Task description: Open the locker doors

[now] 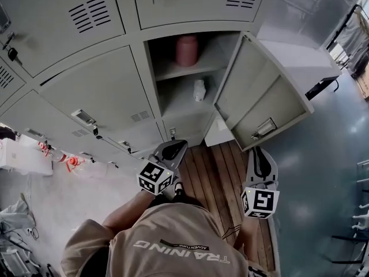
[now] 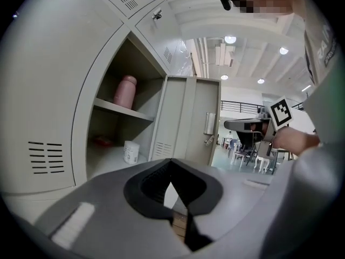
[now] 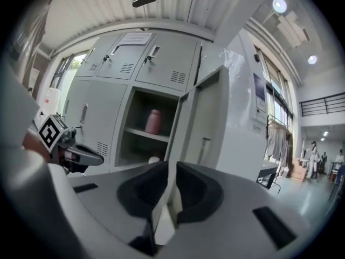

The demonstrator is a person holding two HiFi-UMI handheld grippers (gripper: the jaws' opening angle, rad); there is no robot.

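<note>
A bank of grey lockers [image 1: 98,91] fills the upper head view. One locker stands open, its door [image 1: 262,91] swung out to the right, handle facing out. A pink bottle [image 1: 186,49] stands on its upper shelf and a white container [image 1: 199,89] on the lower one. My left gripper [image 1: 173,149] hovers low in front of the open compartment, its jaws meeting at the tips, empty. My right gripper [image 1: 260,152] hangs just below the open door, apart from it, with a narrow slit between its jaws [image 3: 171,169] and nothing in it.
The neighbouring locker doors are closed, some with keys [image 1: 11,53] in their locks. Wooden planks [image 1: 216,172] lie under the grippers, and a white box [image 1: 219,134] sits at the lockers' foot. Red items [image 1: 72,161] lie lower left. White chairs [image 1: 360,215] stand far right.
</note>
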